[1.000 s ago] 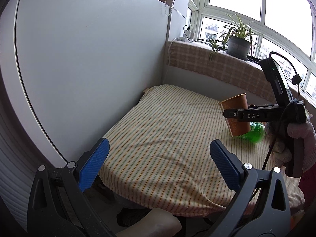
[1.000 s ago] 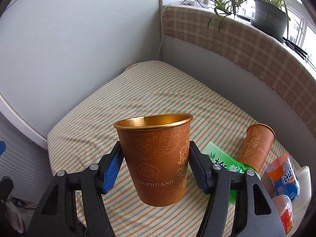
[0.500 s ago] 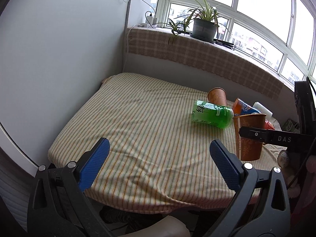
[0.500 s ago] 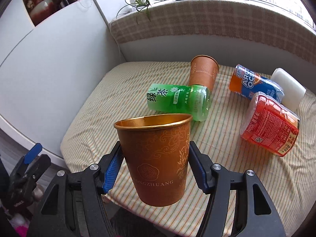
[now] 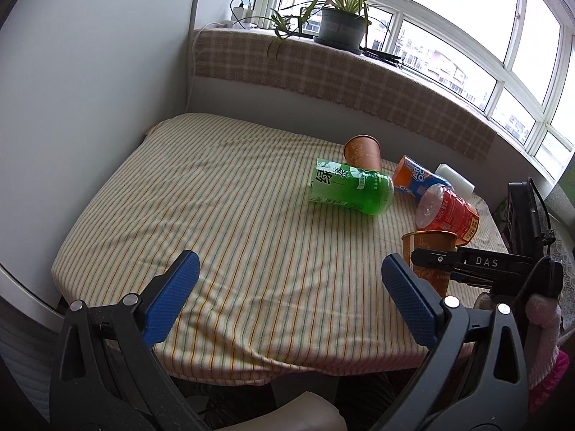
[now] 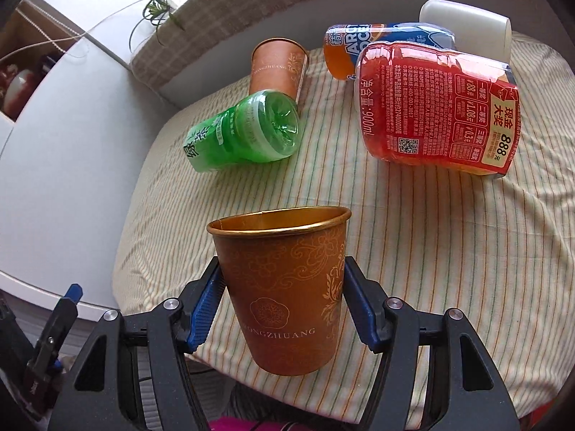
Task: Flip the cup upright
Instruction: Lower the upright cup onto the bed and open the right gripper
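Note:
My right gripper (image 6: 284,309) is shut on a brown paper cup (image 6: 284,287) with gold print, held upright with its mouth up, just above the front right of the striped table. The same cup (image 5: 429,258) shows in the left wrist view, clamped by the right gripper (image 5: 436,262). My left gripper (image 5: 287,287) is open and empty over the table's front edge. A second brown cup (image 6: 278,70) stands mouth down at the back, also in the left wrist view (image 5: 363,152).
On the striped tablecloth (image 5: 222,208) lie a green bottle (image 6: 244,134), a red bottle (image 6: 435,107), an orange and blue bottle (image 6: 355,46) and a white container (image 6: 465,25). A white wall (image 5: 90,89) bounds the left; a checked ledge (image 5: 341,75) with a plant (image 5: 339,21) runs behind.
My right gripper has carried the upright cup lower and closer to the table near the red bottle. The left gripper has turned right, still open.

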### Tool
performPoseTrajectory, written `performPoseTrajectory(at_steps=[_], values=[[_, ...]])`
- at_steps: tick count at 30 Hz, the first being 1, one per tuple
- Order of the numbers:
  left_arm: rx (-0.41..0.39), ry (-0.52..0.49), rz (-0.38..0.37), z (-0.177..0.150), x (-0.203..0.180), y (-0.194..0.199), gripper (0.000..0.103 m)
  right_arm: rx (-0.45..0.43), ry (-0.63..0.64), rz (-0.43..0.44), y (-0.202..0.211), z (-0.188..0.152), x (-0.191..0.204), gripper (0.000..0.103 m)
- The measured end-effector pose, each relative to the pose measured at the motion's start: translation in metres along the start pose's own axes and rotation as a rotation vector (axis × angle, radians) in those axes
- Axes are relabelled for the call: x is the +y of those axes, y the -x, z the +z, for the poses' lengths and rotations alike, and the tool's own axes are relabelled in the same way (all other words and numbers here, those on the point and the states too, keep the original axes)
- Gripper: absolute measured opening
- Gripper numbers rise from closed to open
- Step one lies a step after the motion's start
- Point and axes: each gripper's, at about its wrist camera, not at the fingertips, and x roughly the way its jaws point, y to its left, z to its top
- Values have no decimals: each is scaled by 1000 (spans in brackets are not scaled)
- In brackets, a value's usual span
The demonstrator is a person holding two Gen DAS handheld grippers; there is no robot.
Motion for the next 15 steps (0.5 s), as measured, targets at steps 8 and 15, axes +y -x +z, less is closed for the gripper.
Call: performPoseTrajectory(at_steps=[8,15], values=[[24,10,-8,-1,0,-5,103,8,15,10,-10,4,2,67],[99,42,-113,4,-5,-19,103,-51,72,13,14,-2,10,71]])
